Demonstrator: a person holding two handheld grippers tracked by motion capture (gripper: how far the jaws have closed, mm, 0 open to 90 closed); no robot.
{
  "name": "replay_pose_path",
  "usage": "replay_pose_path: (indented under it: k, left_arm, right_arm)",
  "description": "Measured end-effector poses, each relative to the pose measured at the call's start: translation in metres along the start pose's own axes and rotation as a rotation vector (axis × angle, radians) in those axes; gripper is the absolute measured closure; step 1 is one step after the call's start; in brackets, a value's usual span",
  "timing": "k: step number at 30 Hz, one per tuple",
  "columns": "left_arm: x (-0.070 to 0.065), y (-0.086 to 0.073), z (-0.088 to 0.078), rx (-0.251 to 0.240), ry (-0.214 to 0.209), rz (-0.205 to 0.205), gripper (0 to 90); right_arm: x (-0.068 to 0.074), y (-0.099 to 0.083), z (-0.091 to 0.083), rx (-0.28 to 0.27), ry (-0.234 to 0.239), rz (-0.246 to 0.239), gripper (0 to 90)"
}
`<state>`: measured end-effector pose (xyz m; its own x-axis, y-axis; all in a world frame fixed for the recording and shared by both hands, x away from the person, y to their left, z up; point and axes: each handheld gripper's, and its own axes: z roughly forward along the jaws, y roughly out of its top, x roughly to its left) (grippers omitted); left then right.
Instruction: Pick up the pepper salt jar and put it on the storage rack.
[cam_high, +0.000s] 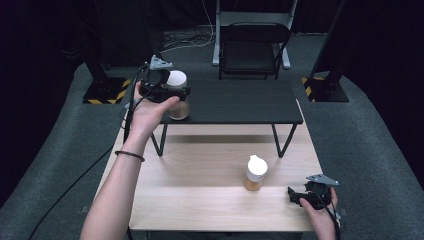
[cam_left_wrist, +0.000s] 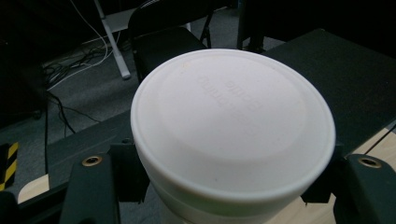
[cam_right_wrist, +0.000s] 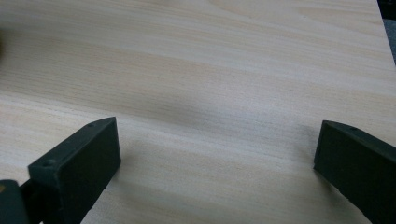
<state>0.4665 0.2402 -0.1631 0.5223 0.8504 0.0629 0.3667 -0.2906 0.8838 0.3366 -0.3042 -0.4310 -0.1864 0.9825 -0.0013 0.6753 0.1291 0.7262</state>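
Nearest, the right gripper (cam_high: 300, 196) rested on the wooden table (cam_high: 200, 200) at its right edge, jaws wide apart with nothing between. A white-capped jar (cam_high: 255, 173) stood just left of it. Farther off, the left gripper (cam_high: 172, 92) clamped a second white-lidded jar (cam_left_wrist: 233, 126) at the black shelf's (cam_high: 240, 102) left front corner.

Jar, white-lidded (cam_high: 177, 95): clear body with amber-brown contents, broad round white lid (cam_left_wrist: 232, 126) (faint embossed lettering on top, not legible). Upright, at the left front corner of the black shelf (cam_high: 235, 102), clamped below the lid between the jaws of the left gripper (cam_high: 162, 85).

Jar, second (cam_high: 255, 173): same clear body with amber contents, white lid. Upright on the wooden table (cam_high: 200, 200), free-standing, in front of the black shelf, toward its right leg.
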Motion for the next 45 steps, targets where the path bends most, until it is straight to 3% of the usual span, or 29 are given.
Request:
replay_pose_path:
  k: [8, 24, 35, 45]
  left_arm:
    - [-0.004, 0.012, 0.019, 0.012, 0.004, -0.004, 33.5]
    - [-0.006, 0.008, 0.043, 0.028, -0.007, -0.055, 33.5]
    - [-0.003, 0.009, 0.042, 0.037, -0.010, -0.067, 33.0]
    - [-0.003, 0.005, 0.021, 0.019, 0.006, -0.076, 12.5]
  right_arm:
    - [0.000, 0.000, 0.000, 0.000, 0.001, -0.001, 0.0]
    - [-0.001, 0.000, 0.000, 0.000, 0.005, -0.007, 0.0]
    - [-0.001, 0.000, 0.000, -0.001, 0.006, -0.007, 0.0]
    - [-0.001, 0.000, 0.000, -0.001, 0.007, -0.007, 0.0]
